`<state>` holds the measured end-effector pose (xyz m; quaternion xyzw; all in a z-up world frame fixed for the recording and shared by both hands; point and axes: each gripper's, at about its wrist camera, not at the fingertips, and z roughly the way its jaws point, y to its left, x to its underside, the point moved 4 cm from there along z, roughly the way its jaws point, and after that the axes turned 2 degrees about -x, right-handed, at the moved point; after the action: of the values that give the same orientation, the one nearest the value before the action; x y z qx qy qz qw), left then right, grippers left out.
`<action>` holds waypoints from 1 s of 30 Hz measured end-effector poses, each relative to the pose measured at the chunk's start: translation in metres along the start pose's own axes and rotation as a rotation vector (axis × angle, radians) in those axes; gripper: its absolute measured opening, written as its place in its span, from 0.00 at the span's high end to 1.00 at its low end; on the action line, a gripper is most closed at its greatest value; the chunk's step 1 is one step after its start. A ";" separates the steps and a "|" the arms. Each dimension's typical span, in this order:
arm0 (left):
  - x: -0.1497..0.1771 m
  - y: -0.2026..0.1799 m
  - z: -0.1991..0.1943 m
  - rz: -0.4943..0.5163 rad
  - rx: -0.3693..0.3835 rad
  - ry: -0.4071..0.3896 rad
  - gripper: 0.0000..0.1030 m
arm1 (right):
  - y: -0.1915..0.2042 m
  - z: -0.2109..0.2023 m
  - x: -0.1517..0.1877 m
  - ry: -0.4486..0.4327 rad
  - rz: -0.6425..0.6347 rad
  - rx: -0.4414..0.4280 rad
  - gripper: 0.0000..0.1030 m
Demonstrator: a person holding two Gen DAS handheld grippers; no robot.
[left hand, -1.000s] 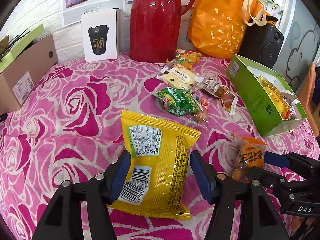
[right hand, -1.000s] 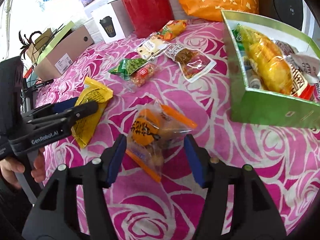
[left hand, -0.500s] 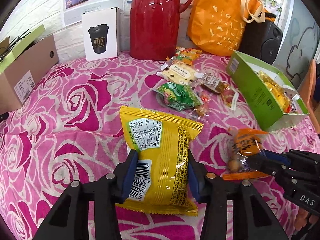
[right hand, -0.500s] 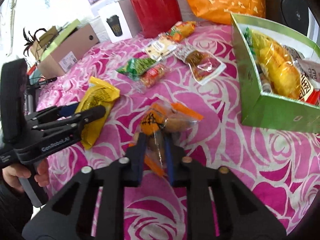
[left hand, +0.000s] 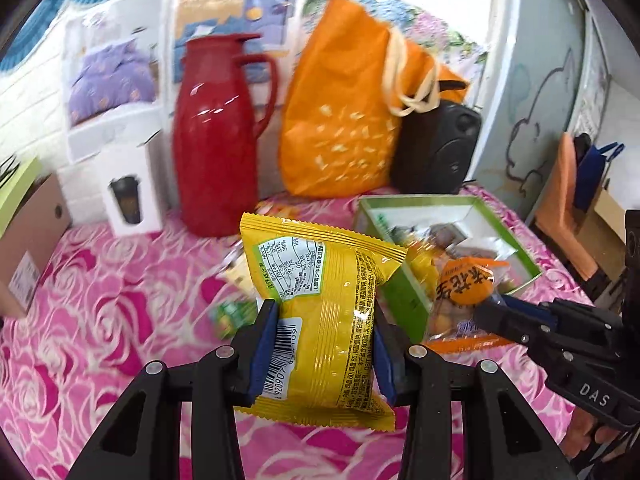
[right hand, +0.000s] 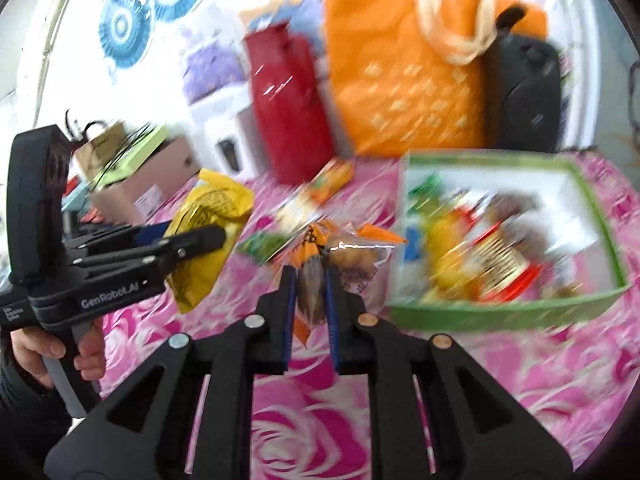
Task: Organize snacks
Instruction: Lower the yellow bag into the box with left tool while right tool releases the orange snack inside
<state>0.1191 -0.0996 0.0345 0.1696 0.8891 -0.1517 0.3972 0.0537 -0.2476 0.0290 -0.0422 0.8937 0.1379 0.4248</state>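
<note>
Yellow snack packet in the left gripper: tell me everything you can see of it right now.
The yellow snack packet is a glossy, pillow-shaped plastic wrapper with crimped ends. Its back faces the left wrist camera: a green-bordered nutrition table, small print and a white barcode label. The left gripper clamps its lower half, one blue pad on each side. It stands roughly upright, tilted slightly, lifted clear of the pink rose tablecloth. Nothing else touches it.

Yellow packet (left hand: 320,320) and orange peanut bag (right hand: 320,256) lifted above table

Glossy plastic yellow packet (left hand: 320,304), shiny red jug (left hand: 218,136), cloth tablecloth (left hand: 100,320)
</note>
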 end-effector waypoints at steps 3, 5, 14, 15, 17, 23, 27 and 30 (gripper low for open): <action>-0.021 -0.022 0.014 0.017 0.028 -0.013 0.58 | -0.032 -0.009 -0.014 -0.035 0.019 0.093 0.85; -0.032 -0.037 0.024 0.025 0.050 -0.010 0.58 | -0.053 -0.012 -0.020 -0.049 0.040 0.136 0.85; -0.059 -0.114 0.077 0.117 0.137 0.025 0.58 | -0.142 -0.003 -0.035 -0.073 0.108 0.255 0.85; -0.059 -0.121 0.084 0.128 0.141 0.034 0.58 | -0.147 -0.001 -0.035 -0.072 0.112 0.255 0.85; -0.059 -0.131 0.094 0.145 0.145 0.045 0.57 | -0.155 0.006 -0.034 -0.062 0.118 0.250 0.84; -0.049 -0.132 0.106 0.166 0.131 0.056 0.12 | -0.164 0.021 -0.020 -0.028 0.088 0.277 0.51; -0.049 -0.111 0.098 0.086 0.074 -0.001 0.00 | -0.165 0.013 -0.014 -0.081 0.072 0.351 0.15; -0.047 -0.099 0.099 0.053 0.018 0.017 0.00 | -0.168 0.013 -0.009 -0.053 0.102 0.378 0.05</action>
<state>0.1715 -0.2372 0.0202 0.1980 0.8863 -0.1476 0.3918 0.1017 -0.4058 -0.0074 0.0873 0.8931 -0.0099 0.4411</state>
